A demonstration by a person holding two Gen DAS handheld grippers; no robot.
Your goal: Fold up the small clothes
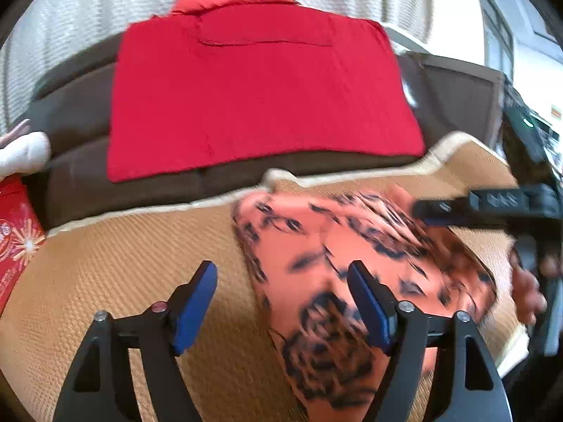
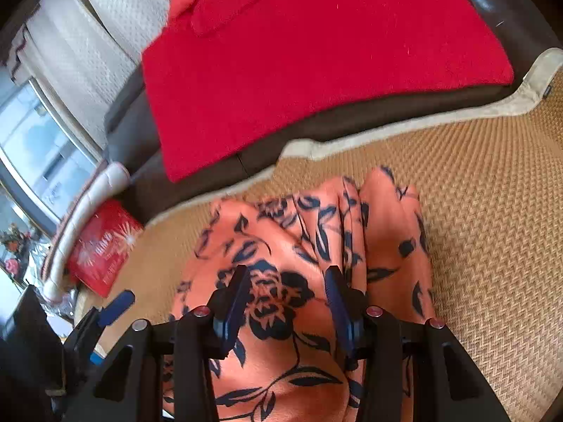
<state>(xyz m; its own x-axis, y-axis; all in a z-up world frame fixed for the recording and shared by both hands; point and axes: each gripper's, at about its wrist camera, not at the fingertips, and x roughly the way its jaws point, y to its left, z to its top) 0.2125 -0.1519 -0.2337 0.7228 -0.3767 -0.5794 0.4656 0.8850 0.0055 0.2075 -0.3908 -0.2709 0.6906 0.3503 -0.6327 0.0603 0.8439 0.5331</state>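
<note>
Your mat [image 2: 492, 211] ends at a pale far edge, bare on both sides. The garment [image 2: 281, 246] lies mid-mat beneath your right gripper [image 2: 288, 281] and left gripper [image 1: 281, 281], both spread, empty.

The orange cloth with dark flowers [image 1: 352, 281] looks smeary, and the bottom edge cuts it off.

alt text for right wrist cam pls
An orange garment with a dark floral print lies bunched on a woven tan mat, under the open right gripper. Beyond lie a red cloth and a brown sofa.
</note>
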